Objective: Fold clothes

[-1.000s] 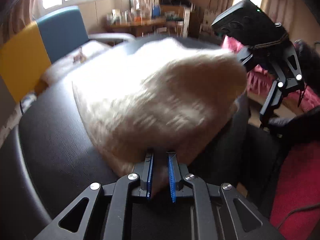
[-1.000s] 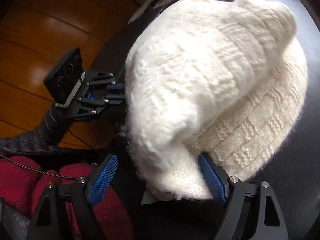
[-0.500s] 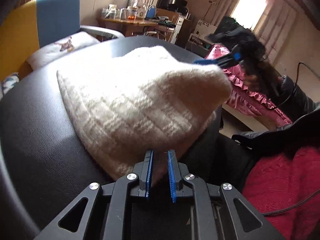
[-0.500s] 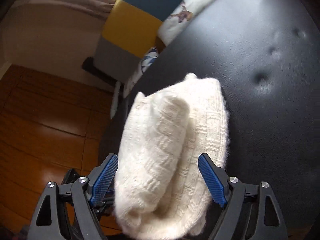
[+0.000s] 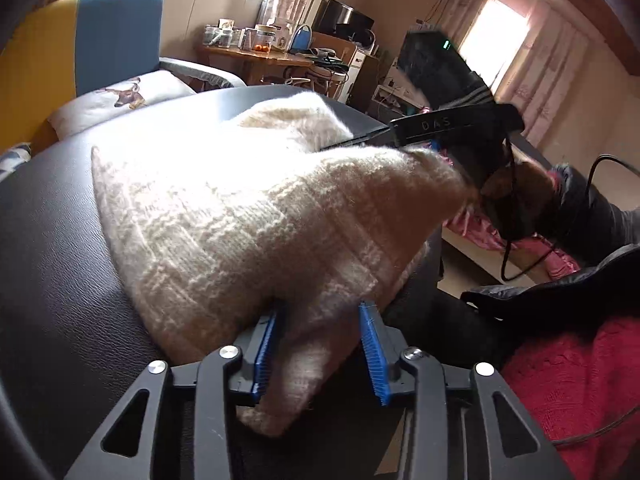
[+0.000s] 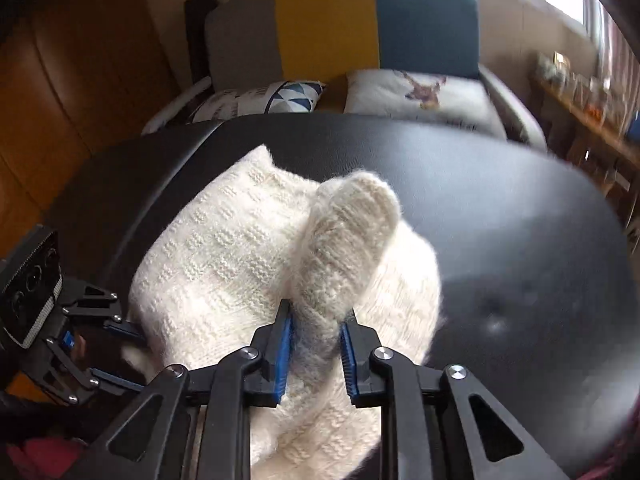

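Item: cream cable-knit woollen sweater (image 6: pixel 224 264), part-folded on your black padded surface (image 6: pixel 500 208); your right gripper (image 6: pixel 316 354), just closing, pinches a raised fold, your left gripper (image 5: pixel 320 350), just opening, straddles an edge unpinched; final folds outstanding.

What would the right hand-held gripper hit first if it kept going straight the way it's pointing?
The white knit sweater: the right hand-held gripper, whose jaws have just been closing, already pinches a raised fold of it. Beyond that fold lies probably the black padded surface.

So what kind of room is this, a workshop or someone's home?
Most likely a lived-in home living room: a yellow and blue sofa with a deer-print cushion, curtained windows, and a cluttered wooden table behind the white knitted sweater.
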